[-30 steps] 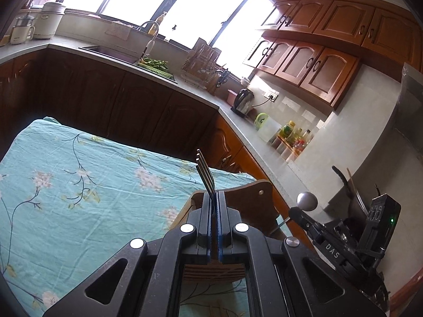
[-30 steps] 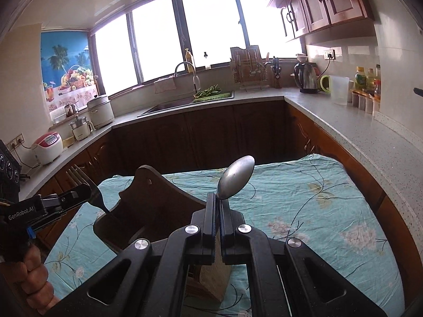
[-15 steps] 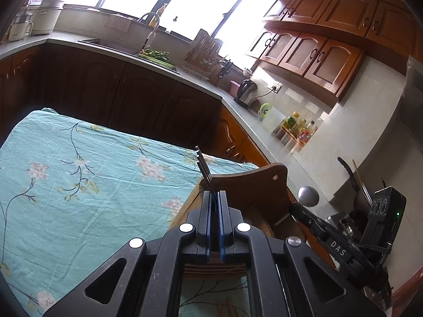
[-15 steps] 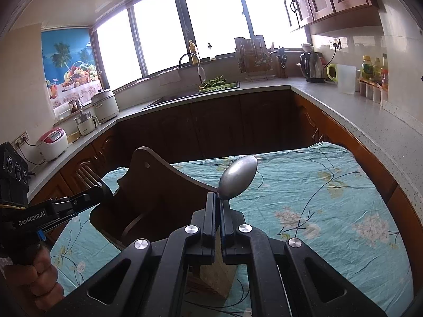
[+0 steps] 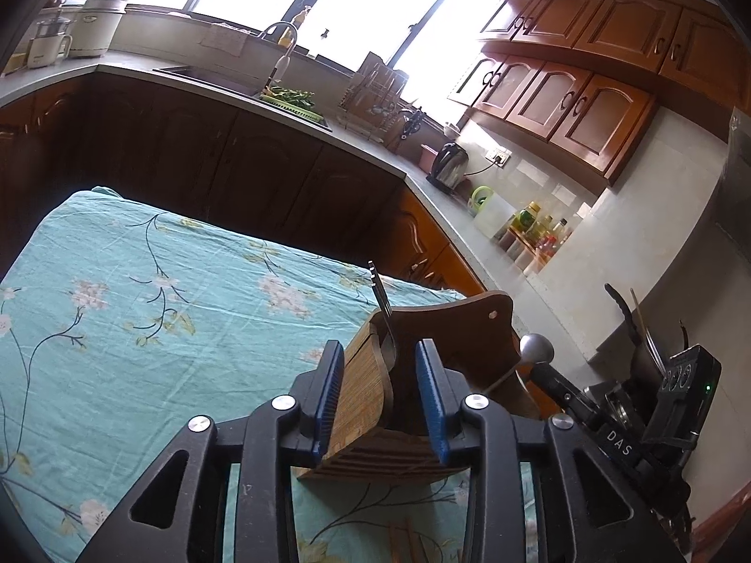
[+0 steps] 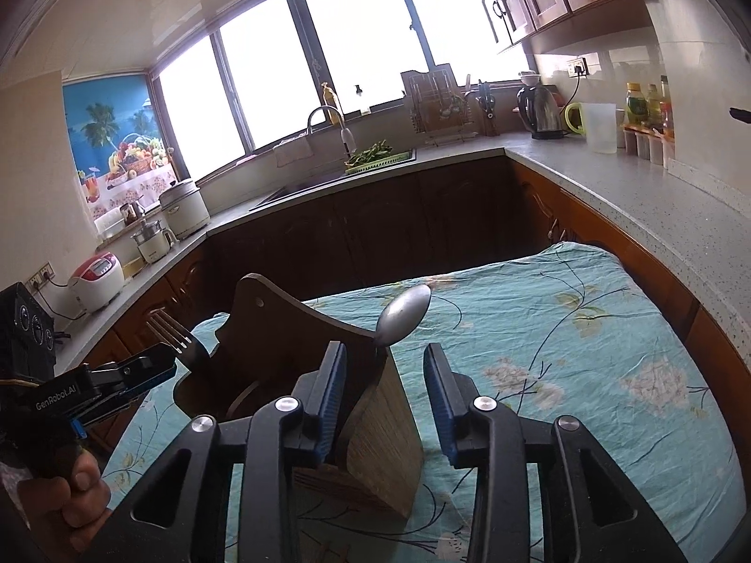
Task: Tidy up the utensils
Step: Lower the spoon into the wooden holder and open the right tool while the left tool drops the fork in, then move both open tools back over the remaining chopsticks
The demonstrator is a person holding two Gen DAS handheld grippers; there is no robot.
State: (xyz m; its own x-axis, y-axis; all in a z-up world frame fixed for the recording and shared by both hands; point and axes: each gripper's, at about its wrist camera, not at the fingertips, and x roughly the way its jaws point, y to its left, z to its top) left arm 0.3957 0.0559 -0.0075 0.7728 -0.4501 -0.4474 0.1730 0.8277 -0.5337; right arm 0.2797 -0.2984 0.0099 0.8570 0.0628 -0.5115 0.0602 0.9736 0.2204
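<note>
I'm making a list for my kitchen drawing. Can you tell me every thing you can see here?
fork: 1, silver, standing in the holder, tines up
spoon: 1, silver, standing in the holder, bowl up
utensil holder: 1, wood, light front and dark tall back, on the table
tablecloth: 1, teal with flowers, over the table
kettle: 1, steel, on the far counter
rice cooker: 1, white and red, on the counter
faucet: 1, silver, at the sink
left tongs: 1, black with blue pads, open around the holder
right tongs: 1, black with blue pads, open by the spoon
hand: 1, gripping the left tongs' handle
</note>
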